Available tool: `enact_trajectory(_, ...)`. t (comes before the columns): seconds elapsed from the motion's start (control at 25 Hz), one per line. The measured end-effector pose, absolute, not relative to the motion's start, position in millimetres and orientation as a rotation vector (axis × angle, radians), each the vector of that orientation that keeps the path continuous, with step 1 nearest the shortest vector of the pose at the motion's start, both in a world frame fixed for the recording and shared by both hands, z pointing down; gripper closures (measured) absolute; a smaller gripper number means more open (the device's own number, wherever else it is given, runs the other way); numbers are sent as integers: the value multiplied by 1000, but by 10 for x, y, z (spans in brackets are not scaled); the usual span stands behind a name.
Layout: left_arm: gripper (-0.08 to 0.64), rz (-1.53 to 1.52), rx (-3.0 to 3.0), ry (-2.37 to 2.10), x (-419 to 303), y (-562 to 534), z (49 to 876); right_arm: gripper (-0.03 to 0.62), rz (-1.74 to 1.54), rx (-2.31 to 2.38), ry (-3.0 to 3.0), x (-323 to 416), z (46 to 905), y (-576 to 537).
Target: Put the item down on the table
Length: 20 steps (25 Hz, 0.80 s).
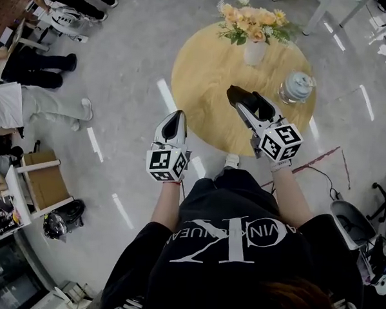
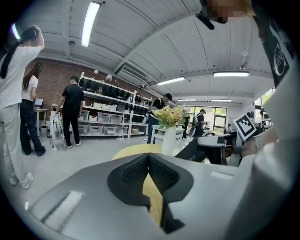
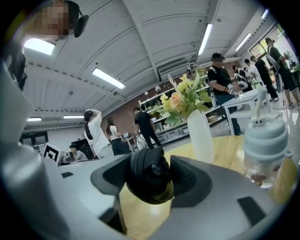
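In the head view the right gripper (image 1: 244, 100) holds a dark item (image 1: 237, 93) over the round wooden desk (image 1: 203, 80), near a flower vase (image 1: 254, 52) and a lidded jar (image 1: 296, 86); the left gripper (image 1: 175, 120) hangs at the desk's near edge. The left gripper view shows its fingers together, nothing between them. The right gripper view shows fingers clamped on the rounded dark item above the desk.

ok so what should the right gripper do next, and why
Probably lower the right gripper straight down toward the round light wooden table: its jaws are shut on a rounded black item held above bare tabletop, clear of the white flower vase and the pale-lidded clear jar.
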<state>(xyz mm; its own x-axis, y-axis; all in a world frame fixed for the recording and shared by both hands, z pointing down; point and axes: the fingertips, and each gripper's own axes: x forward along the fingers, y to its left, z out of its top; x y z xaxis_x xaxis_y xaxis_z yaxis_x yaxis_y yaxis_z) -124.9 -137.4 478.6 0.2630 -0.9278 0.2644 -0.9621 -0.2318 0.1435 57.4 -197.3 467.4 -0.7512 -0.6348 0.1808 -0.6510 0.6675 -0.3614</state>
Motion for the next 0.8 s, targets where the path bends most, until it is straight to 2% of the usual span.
enact_trajectory(0.8, 549, 168, 2233, -1717, -1529, -1782, 4937, 321, 623, 977, -2849, -155, 4784, -2601)
